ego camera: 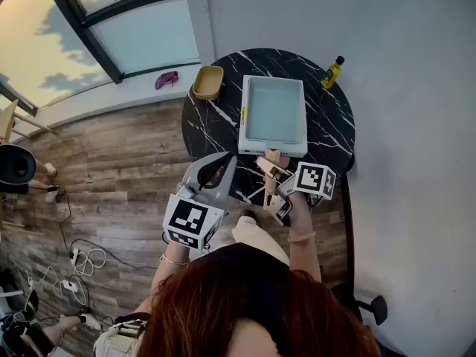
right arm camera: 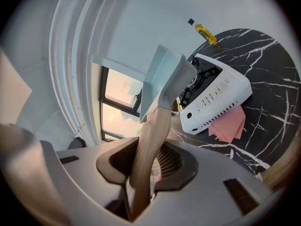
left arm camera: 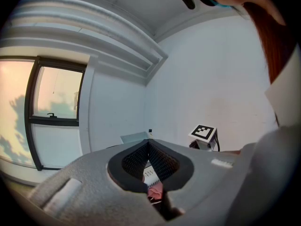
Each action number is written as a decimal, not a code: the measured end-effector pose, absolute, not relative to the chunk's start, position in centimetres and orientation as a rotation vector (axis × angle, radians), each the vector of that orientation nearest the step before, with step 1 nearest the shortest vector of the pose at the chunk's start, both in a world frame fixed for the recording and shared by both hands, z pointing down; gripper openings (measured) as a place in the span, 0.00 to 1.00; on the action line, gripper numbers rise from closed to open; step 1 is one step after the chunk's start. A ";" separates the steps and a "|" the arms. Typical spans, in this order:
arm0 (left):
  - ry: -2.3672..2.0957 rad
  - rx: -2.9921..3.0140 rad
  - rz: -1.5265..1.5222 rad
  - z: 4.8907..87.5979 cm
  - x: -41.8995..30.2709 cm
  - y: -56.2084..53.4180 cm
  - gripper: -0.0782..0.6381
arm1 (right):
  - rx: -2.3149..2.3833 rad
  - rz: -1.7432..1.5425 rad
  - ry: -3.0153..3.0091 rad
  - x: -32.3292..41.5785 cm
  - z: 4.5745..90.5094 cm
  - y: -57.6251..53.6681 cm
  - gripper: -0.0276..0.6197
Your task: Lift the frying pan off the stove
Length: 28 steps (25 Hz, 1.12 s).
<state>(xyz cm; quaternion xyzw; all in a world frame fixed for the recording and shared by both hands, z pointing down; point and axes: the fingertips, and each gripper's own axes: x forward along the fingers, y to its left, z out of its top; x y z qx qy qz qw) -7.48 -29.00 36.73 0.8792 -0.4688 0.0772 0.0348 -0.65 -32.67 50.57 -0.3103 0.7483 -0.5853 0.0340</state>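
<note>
Head view: pan [ego camera: 274, 110] sits over the stove [ego camera: 273, 152] mid-table [ego camera: 216, 129], with the right gripper [ego camera: 271, 171] at its near edge.

Left gripper view: left gripper [left arm camera: 149, 147] is pressed together with nothing in it.

Right gripper view: jaws are pinching the wooden handle [right arm camera: 149, 140], and the pan's tipped up clear of the stove.

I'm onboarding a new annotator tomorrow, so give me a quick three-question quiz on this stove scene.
1. True or false: the right gripper is clamped on the wooden handle of the pan.
2. What pokes out from under the stove? A sponge; B pink cloth; C spoon.
3. Name the colour of the bottle at the far edge of the table.
Key: 1 true; 2 B; 3 yellow.
</note>
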 end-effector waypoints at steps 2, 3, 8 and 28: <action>-1.441 2.706 0.230 36.5 -7.7 -28.3 0.13 | -0.959 -1.792 2.305 -0.8 50.2 -32.0 0.23; -1.443 2.707 0.226 36.4 -7.8 -28.0 0.12 | -0.961 -1.787 2.307 -0.8 50.0 -31.6 0.23; -1.446 2.714 0.203 36.0 -8.4 -26.1 0.13 | -0.964 -1.769 2.311 -1.2 49.2 -29.8 0.23; -1.430 2.756 0.170 35.4 -8.9 -18.0 0.12 | -0.982 -1.710 2.327 -1.8 47.3 -21.9 0.23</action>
